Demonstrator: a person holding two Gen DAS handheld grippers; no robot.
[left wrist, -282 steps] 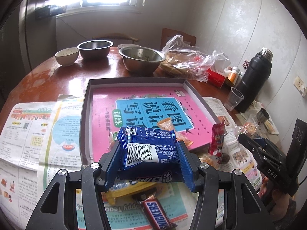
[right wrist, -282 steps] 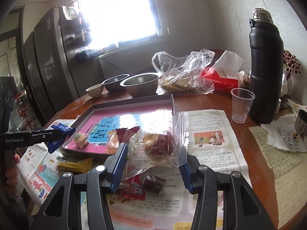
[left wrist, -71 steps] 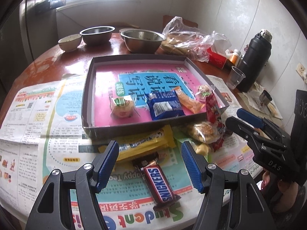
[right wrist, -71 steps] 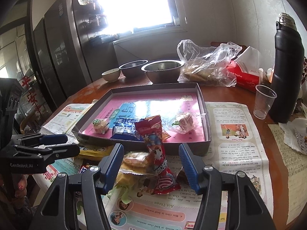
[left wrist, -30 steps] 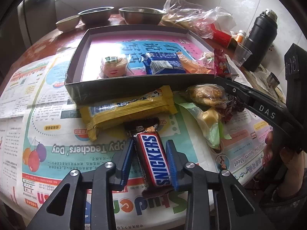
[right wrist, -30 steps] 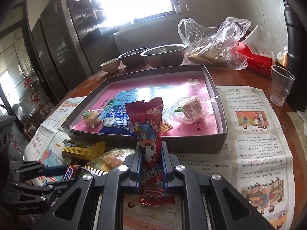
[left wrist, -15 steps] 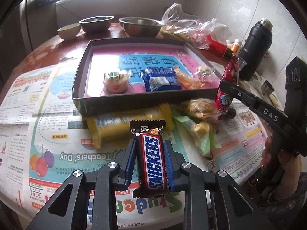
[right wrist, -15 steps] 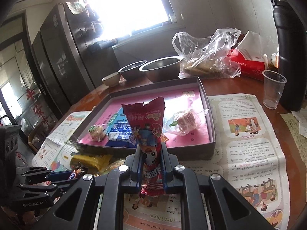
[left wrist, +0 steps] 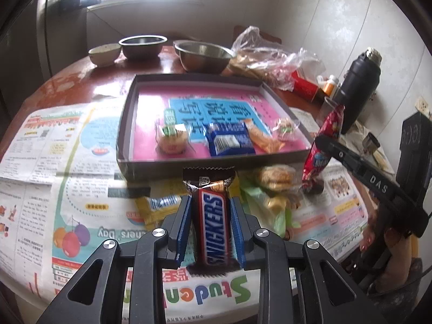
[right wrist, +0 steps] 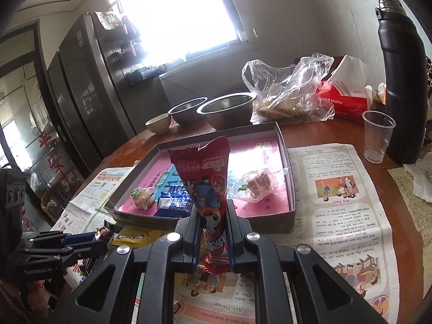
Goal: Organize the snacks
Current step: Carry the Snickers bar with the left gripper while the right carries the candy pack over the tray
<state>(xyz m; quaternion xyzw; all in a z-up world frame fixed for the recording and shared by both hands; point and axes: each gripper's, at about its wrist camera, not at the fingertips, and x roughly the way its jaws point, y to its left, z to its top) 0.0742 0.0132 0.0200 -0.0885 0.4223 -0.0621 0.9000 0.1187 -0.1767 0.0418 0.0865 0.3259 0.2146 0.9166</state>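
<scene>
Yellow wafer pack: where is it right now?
Left wrist view: the yellow wafer pack lies on the newspaper just outside the tray's near wall, left of and partly behind the Snickers bar in the left gripper.

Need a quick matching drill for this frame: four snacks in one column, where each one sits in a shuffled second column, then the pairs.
Things:
1. Snickers bar
2. red packet
3. blue packet
4. yellow bar

Places:
A. flat inside the tray
B. in the left tongs
C. on the newspaper, in front of the tray
D. in the right tongs

Pairs: 1-B, 2-D, 3-A, 4-C
</scene>
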